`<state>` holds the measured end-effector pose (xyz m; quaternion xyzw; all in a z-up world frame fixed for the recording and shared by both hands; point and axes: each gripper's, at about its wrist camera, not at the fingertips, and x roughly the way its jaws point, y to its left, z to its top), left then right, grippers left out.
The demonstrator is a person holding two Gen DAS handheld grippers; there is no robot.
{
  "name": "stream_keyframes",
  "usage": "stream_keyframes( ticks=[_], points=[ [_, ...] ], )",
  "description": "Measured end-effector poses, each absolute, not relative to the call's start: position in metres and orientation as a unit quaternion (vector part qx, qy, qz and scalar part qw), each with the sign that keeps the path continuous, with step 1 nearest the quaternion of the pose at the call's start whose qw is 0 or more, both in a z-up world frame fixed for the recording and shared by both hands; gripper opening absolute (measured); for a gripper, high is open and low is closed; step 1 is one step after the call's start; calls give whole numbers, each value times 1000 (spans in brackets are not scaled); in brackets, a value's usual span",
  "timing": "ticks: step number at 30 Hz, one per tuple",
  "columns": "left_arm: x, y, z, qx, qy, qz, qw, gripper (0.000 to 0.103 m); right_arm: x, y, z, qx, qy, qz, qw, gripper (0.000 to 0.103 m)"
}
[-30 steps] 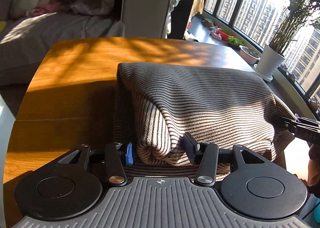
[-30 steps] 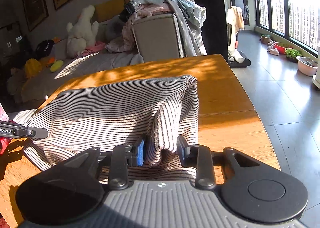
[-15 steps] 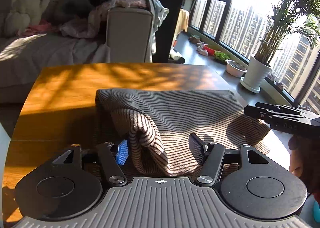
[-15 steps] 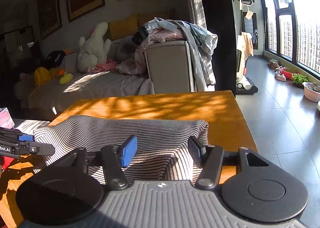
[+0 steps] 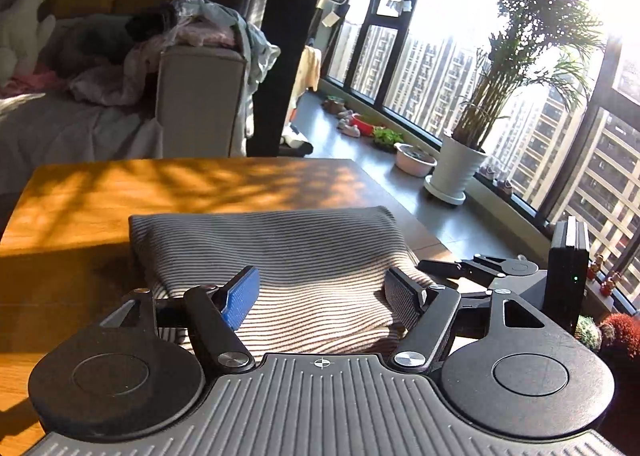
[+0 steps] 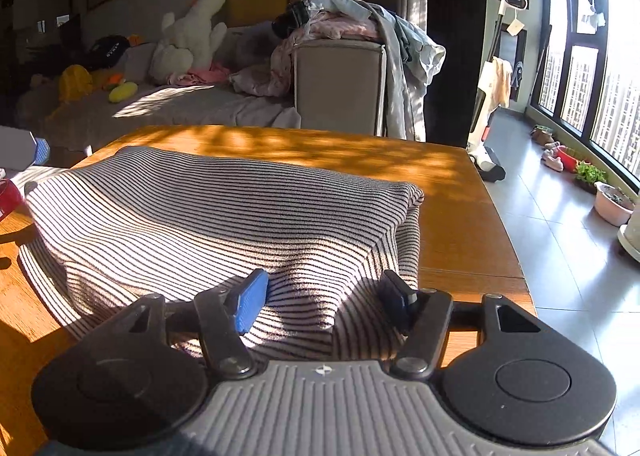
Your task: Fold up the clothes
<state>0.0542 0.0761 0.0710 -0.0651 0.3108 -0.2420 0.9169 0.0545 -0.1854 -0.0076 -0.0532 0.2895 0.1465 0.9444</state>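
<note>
Release after a fold: the striped garment (image 5: 288, 256) lies doubled on the wooden table (image 5: 120, 192) just ahead of both tools, and the jaws of the left gripper (image 5: 322, 292) and right gripper (image 6: 324, 296), which have just been opening, stand apart over its near edge with cloth between them but no pad pressing. The next move, by judgement, calls for withdrawing clear, then regripping one end for a further fold. The garment's near hem is hidden beneath the gripper bodies, and window glare washes out the left view's far right.
</note>
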Motion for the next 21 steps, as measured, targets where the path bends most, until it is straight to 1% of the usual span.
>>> stream_keyframes(
  ticks=[3, 5, 7, 10, 12, 13, 15, 18, 20, 21],
  points=[
    [70, 63, 41, -69, 366, -269, 888, 78, 47, -197, -9, -39, 302, 134, 943, 67],
    [82, 61, 24, -75, 385, -262, 882, 78, 42, -212, -11, 4, 315, 136, 939, 68],
    [94, 63, 17, -90, 386, -262, 880, 78, 35, -224, -14, 42, 327, 139, 934, 68],
    [112, 67, 15, -110, 385, -261, 878, 77, 16, -219, -14, 21, 330, 143, 933, 68],
    [121, 70, 15, -108, 379, -255, 883, 77, -1, -202, -16, -46, 327, 156, 931, 69],
    [125, 71, 15, -107, 376, -252, 886, 78, -7, -198, -15, -58, 321, 162, 931, 69],
    [131, 78, 13, -113, 373, -245, 888, 78, -10, -196, -6, -63, 320, 177, 929, 68],
    [133, 84, 11, -125, 372, -246, 886, 80, -2, -204, 23, -48, 272, 160, 948, 68],
    [130, 87, 10, -130, 371, -250, 885, 85, 10, -208, 39, -37, 248, 156, 955, 68],
    [128, 86, 10, -126, 371, -249, 886, 86, 25, -209, 46, -38, 245, 155, 956, 61]
  ],
)
